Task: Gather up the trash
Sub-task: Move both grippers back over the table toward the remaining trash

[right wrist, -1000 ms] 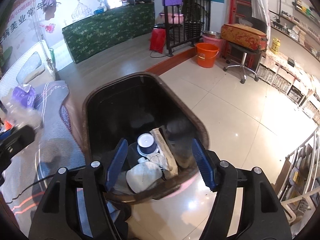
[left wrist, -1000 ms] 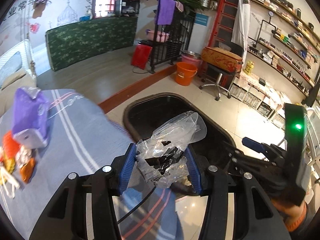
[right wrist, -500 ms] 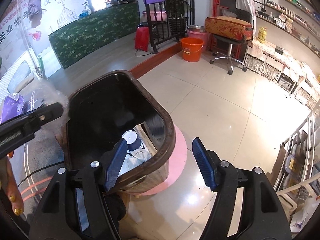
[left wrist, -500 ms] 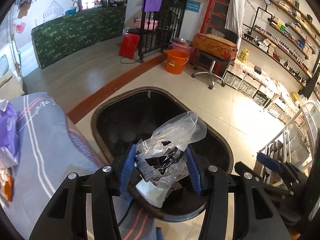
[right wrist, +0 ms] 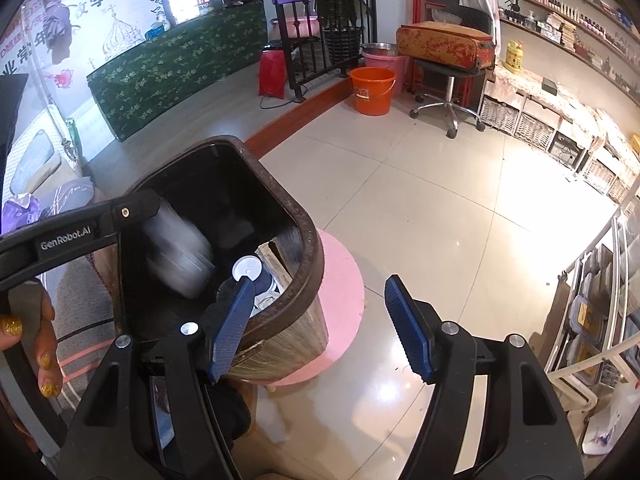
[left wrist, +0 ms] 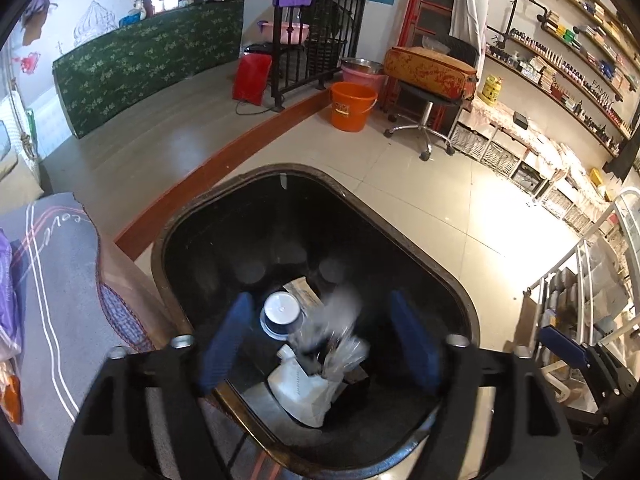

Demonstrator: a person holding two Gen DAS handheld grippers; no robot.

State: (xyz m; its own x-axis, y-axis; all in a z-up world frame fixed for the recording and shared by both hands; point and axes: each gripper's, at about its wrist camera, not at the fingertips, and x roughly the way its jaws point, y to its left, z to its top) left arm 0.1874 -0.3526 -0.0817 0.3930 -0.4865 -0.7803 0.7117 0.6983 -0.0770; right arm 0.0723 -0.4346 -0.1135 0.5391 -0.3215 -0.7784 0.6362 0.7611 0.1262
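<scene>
My left gripper (left wrist: 320, 340) hangs over the black trash bin (left wrist: 360, 196) and its jaws are opening. The crumpled clear plastic bag (left wrist: 332, 332) is a blur between the blue pads, touching neither and dropping into the bin. In the right wrist view it streaks below the left gripper's finger (right wrist: 80, 232) as a grey blur (right wrist: 180, 256). At the bottom of the bin lie a white cup lid (left wrist: 280, 312), a white paper bag (left wrist: 304, 392) and a cardboard piece (left wrist: 304, 292). My right gripper (right wrist: 320, 292) stands open and empty over the bin's near right rim (right wrist: 308, 240).
The bin stands on a pink round base (right wrist: 344, 280) on the tiled floor. A grey striped cloth (left wrist: 52, 280) with a purple packet (left wrist: 6, 280) lies to the left. An orange bucket (left wrist: 350, 106) and a swivel stool (left wrist: 424, 120) stand farther back. A hand (right wrist: 36, 340) holds the left gripper.
The left gripper travelled from over the cloth to above the bin, then opened and let go of the plastic bag, which now falls. The right gripper drifted to the bin's right rim.
</scene>
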